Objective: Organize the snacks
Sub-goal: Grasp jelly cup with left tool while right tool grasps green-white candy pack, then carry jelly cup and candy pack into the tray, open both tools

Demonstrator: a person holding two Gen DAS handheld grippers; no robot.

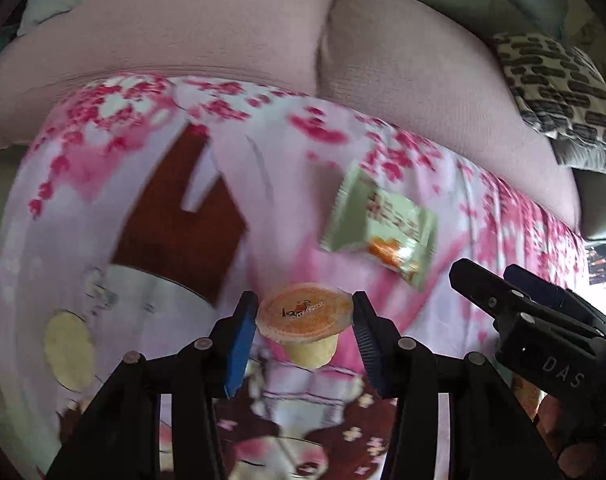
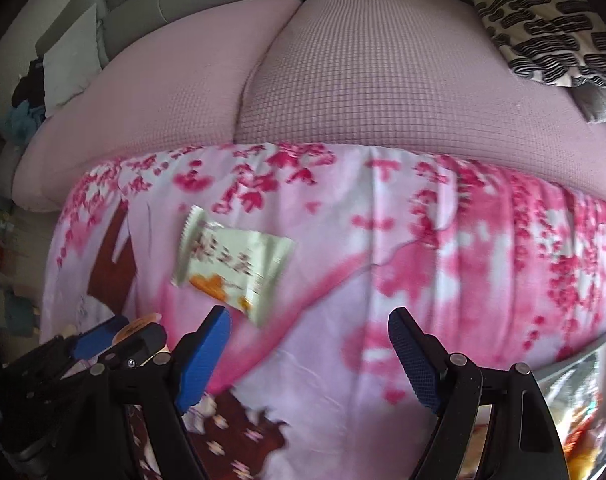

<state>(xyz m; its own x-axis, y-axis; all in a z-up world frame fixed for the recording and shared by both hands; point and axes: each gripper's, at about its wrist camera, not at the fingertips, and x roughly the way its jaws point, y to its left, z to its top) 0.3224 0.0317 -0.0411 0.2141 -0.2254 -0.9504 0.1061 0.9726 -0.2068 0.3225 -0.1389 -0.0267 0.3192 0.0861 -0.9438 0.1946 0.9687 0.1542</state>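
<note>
Left gripper (image 1: 305,320) clamps a jelly cup (image 1: 303,322) by its orange lid rim, lifted off the floral cloth (image 1: 443,340). Right gripper (image 2: 309,344) gapes with nothing between its pads. Green snack packet (image 2: 233,266) lies just ahead-left of it. Only the right view shows a shiny bag (image 2: 583,392) at its right side.
</note>
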